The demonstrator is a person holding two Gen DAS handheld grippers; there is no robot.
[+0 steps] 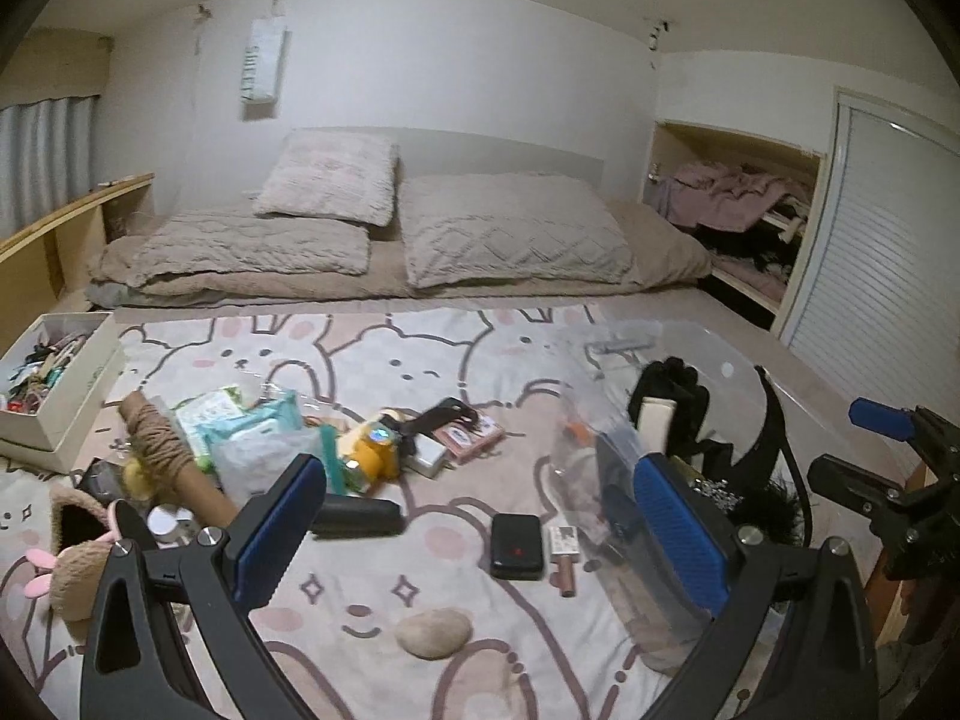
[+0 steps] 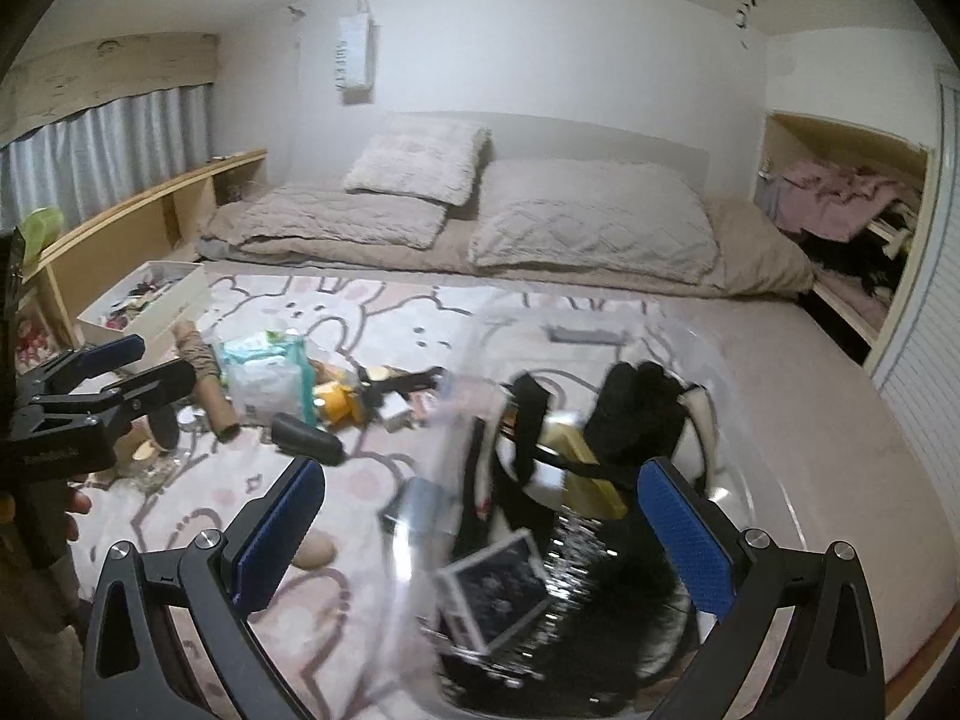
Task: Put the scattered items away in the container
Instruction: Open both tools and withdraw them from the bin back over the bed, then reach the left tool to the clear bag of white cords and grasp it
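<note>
Clear container [image 2: 600,324], contents blurred, lies under the spread right tool [image 2: 480,516].

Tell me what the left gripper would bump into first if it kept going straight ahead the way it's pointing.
Probably the black power bank on the bunny blanket; it lies almost centered between the open left gripper fingers, with a small pink tube right beside it. Depth is hard to judge in the fisheye view.
</note>
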